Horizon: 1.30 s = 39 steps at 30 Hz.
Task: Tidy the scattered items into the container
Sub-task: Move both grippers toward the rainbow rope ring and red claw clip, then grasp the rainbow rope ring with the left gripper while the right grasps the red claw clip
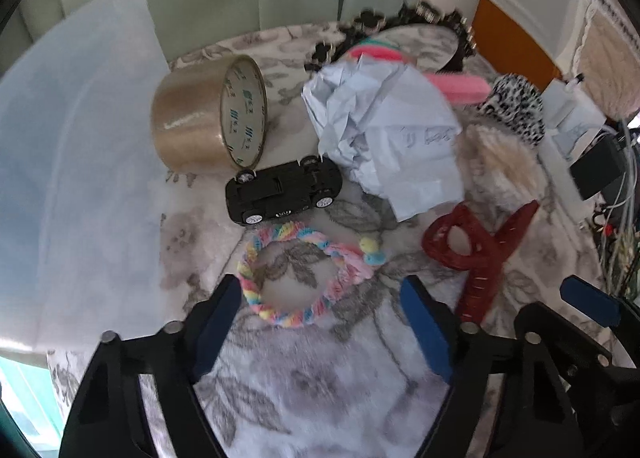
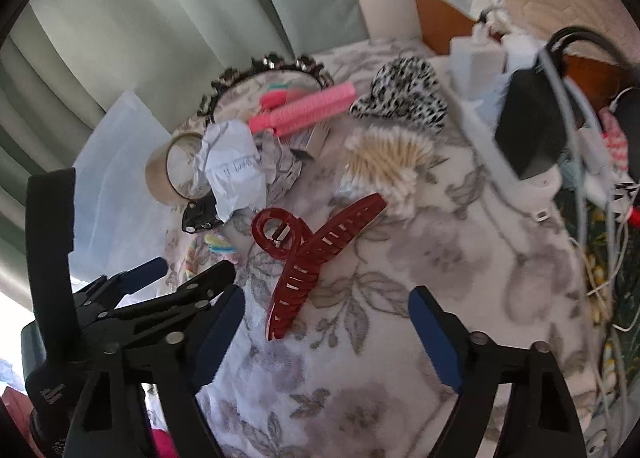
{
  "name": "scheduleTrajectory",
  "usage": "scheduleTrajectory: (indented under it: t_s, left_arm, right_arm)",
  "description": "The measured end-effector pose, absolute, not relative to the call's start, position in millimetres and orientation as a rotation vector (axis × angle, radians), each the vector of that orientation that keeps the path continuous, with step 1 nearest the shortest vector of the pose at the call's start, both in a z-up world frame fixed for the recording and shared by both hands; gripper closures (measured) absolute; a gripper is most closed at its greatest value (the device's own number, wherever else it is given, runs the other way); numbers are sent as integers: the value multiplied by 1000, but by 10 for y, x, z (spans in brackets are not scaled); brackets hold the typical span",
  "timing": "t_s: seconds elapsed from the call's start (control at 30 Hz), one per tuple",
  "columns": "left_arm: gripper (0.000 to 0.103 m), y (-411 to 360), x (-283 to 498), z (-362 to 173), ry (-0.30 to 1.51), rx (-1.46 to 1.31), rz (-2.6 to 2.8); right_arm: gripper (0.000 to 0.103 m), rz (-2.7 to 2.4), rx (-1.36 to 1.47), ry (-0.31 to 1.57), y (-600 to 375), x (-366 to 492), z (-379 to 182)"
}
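The left hand-held gripper [image 1: 320, 322] hangs over the flowered cloth [image 1: 320, 398] on the desk, its blue-padded jaws apart with nothing gripped; the near edge of a pastel braided hair tie [image 1: 296, 270] lies between the tips, not touched by either pad. Just beyond the tie a black toy car [image 1: 280, 192] lies on its roof, wheels up, close against a roll of brown packing tape [image 1: 208, 118] standing on edge. To the right of the car sits a crumpled sheet of paper [image 1: 384, 130]; behind it a pink hair comb [image 1: 460, 86] and a black beaded headband [image 1: 420, 14]. The translucent plastic container [image 1: 80, 162] stands at the left, beside the tape.

The right hand-held gripper [image 2: 326, 322] is likewise open and empty; a dark red claw clip [image 2: 304, 258] lies on the cloth just ahead, its toothed end reaching toward the gap between the jaws. Past the clip are a bundle of cotton swabs [image 2: 388, 162] and a black-and-white spotted scrunchie [image 2: 404, 98]; cables and a black charger [image 2: 532, 118] crowd the right edge.
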<state>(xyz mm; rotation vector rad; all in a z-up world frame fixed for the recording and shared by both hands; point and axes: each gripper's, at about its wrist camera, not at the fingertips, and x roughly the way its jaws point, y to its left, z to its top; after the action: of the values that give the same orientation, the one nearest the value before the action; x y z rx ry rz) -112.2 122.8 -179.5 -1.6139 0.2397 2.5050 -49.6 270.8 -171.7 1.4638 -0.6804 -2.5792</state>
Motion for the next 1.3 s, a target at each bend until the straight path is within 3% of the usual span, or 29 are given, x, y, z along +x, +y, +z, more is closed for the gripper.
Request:
scheduleTrajectory:
  t_s: [0.17, 0.3, 0.43, 0.53, 0.63, 0.7, 0.73, 0.97, 1.3]
  left_arm:
    - [50, 1227, -1188, -1953, 261, -1646, 2459]
    - [52, 1214, -1214, -1990, 257, -1625, 2454]
    - [58, 1191, -1242, -2000, 237, -1601, 2457]
    - [70, 1206, -1218, -1990, 254, -1577, 2457]
    - [84, 1190, -1175, -1967, 243, -1565, 2454]
    - [88, 1155, -1146, -1948, 224, -1565, 2456]
    - [90, 1132, -1125, -1938, 211, -1566, 2454]
    - [90, 1002, -933, -1822, 138, -1540, 2442]
    - [90, 1013, -542, -1300, 34, -1458, 2448]
  right_arm:
    - [34, -2540, 1500, -677, 2601, -657, -1881]
    - [43, -2515, 1530, -692, 2544, -734, -1995]
    - [45, -2526, 1525, -691, 2491, -758, -2029]
    - [57, -2538, 1507, -678, 2422, -735, -2019]
    - [60, -2547, 1505, -659, 2347, -672, -2004]
    - [72, -2531, 1496, -677, 2311, -599, -2000]
    - [73, -2526, 1502, -677, 2356, -564, -1928]
    - [84, -2542, 1477, -655, 2235, -220, -1770]
    - [84, -2578, 1382, -639, 2018, 493, -1359]
